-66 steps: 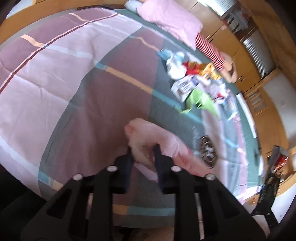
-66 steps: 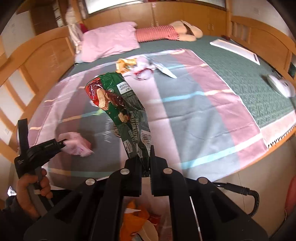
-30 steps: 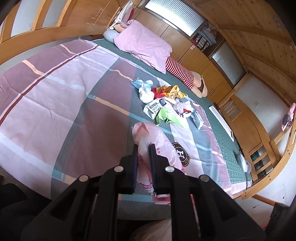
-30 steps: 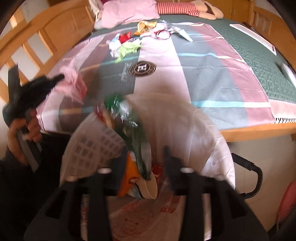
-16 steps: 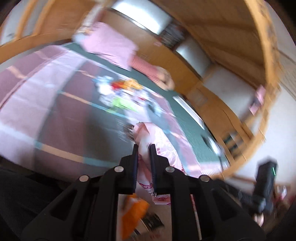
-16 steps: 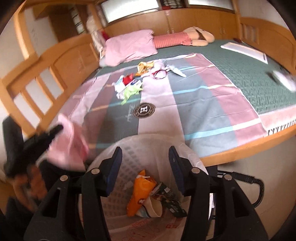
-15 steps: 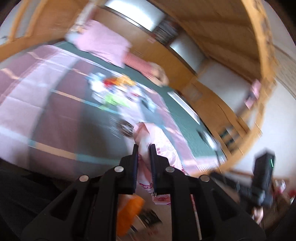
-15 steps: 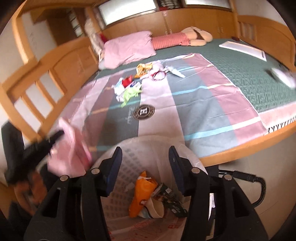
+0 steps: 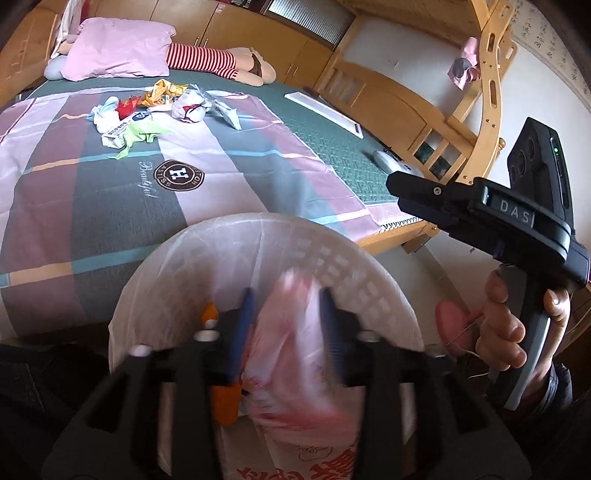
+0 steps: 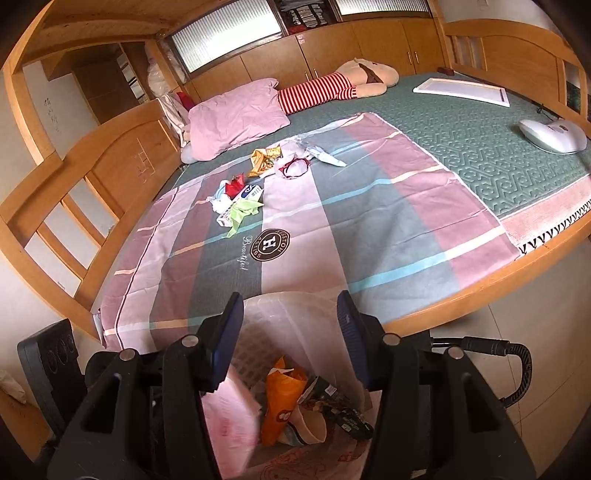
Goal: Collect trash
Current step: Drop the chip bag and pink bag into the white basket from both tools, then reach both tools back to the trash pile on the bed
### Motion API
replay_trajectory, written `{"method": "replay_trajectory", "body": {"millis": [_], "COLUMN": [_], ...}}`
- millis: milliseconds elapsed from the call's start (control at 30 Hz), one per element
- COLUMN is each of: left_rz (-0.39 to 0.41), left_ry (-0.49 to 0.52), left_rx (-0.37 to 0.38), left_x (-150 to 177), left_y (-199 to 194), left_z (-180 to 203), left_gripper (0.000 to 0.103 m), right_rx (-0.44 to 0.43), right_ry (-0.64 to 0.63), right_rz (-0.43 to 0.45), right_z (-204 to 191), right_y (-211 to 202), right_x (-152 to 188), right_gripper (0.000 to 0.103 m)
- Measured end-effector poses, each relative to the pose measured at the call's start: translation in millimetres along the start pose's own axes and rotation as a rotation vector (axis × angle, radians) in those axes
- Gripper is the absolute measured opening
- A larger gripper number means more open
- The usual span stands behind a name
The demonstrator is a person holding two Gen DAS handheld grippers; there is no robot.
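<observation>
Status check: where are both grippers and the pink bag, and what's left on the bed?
Left gripper opening over the bin, pink bag dropping between its jaws. Right gripper open, empty. Trash pile on the bed; path clear.

Bedroom with a wide wooden bed (image 10: 110, 155) filling the frame's centre, spread with a striped pink, grey and maroon sheet (image 10: 369, 221) over a green patterned mat (image 10: 480, 147). A pink pillow (image 10: 236, 114) lies upper left. Wooden cabinets (image 10: 332, 51) and frosted windows (image 10: 229, 33) cross the top; pale tiled floor (image 10: 535, 332) lower right
</observation>
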State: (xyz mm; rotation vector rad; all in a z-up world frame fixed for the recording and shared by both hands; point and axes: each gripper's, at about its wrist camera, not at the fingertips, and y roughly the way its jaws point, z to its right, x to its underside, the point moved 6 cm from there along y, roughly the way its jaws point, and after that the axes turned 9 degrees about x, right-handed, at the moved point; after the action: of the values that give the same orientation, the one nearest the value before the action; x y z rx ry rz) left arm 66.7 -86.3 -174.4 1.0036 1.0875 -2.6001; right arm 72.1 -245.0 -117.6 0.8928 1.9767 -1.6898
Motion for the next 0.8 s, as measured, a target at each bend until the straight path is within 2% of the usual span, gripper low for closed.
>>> {"method": "replay_trajectory", "body": {"millis": [33, 233, 467, 600, 700, 800], "left_rz": [-0.001, 0.008, 0.025, 0.042, 0.093, 0.150], "left_ry": [-0.005, -0.024, -0.032, -0.037, -0.047, -0.084], "left_rx": [-0.003, -0.018, -0.074, -0.104, -0.160, -0.268], "left_x": [1, 0, -1, -3, -11, -26], "left_y": [-1, -4, -9, -13, -23, -37], "left_z": [-1, -6, -12, -15, -26, -51], "left_gripper": [0.054, 0.072, 0.086, 0.089, 0.091, 0.093], "right_rx": [-0.001, -0.012, -0.009, -0.005, 0.002, 0.001], "right_ry": [-0.003, -0.007, -0.019, -0.025, -0.021, -0.031], "right_rz": [0.001, -0.009, -0.013, -0.015, -0.013, -0.008], "right_z": [-1, -6, -11, -13, -15, -22], "right_y": [-1, 2, 5, 8, 13, 18], "right_x": [1, 1, 1, 0, -6, -18], "right_gripper": [0.053, 0.055, 0.058, 0.060, 0.063, 0.066]}}
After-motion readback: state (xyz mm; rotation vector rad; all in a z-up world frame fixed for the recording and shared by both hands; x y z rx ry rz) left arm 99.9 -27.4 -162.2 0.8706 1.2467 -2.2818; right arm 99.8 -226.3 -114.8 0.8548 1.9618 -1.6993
